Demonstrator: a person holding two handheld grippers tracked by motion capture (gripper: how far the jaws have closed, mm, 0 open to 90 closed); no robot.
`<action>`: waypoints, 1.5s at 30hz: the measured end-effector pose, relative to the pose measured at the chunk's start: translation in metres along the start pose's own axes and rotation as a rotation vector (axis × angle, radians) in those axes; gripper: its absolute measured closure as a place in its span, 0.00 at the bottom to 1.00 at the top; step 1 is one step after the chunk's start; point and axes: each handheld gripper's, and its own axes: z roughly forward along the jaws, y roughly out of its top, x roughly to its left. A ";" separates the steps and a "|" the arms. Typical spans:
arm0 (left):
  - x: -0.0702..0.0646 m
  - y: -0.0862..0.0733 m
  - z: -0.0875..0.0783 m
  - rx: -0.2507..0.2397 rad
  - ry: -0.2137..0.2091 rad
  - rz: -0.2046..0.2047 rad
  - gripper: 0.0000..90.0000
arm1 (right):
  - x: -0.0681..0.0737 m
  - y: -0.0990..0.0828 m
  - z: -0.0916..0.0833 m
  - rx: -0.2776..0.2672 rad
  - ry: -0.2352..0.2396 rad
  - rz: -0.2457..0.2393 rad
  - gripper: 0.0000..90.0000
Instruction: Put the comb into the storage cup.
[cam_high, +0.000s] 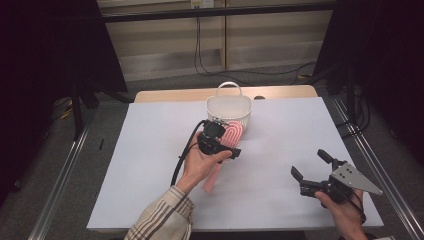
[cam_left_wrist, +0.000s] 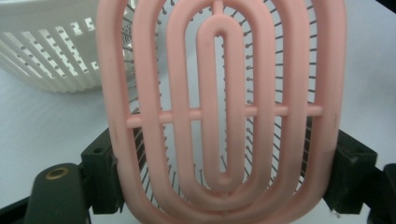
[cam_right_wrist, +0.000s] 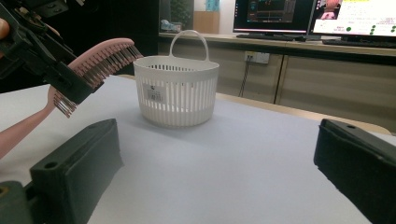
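1. The left gripper (cam_high: 216, 142) sits left of centre in the high view, above the white table (cam_high: 150, 150), held in the person's left hand (cam_high: 200, 165), whose plaid sleeve (cam_high: 160, 220) comes in from the bottom edge.
2. Its jaws clamp the pink hairbrush (cam_high: 227, 137) across the wide head; in the left gripper view a black pad presses on each long edge of the slotted pink head (cam_left_wrist: 219, 112), bristles facing away from the camera.
3. The brush is off the table, tilted, head up toward the basket and handle (cam_high: 212, 180) slanting down toward the person.
4. The white basket (cam_high: 229, 110) stands upright on the table just beyond the brush head, loop handle raised; in the right gripper view the brush tip (cam_right_wrist: 116, 51) is just beside its rim.
5. The right gripper (cam_high: 312, 167) hovers near the table's right front corner, held in the right hand (cam_high: 345, 210), jaws spread wide with nothing between them.
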 end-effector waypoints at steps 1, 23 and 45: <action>0.000 0.000 -0.001 -0.006 -0.001 0.001 0.21 | 0.000 0.000 0.000 0.000 0.000 0.000 0.00; 0.006 0.003 -0.022 -0.135 -0.004 0.011 0.21 | 0.000 0.000 0.000 -0.001 0.004 0.000 0.00; 0.010 0.004 -0.041 -0.307 0.012 0.095 0.21 | 0.000 0.000 0.000 0.000 0.005 0.002 0.00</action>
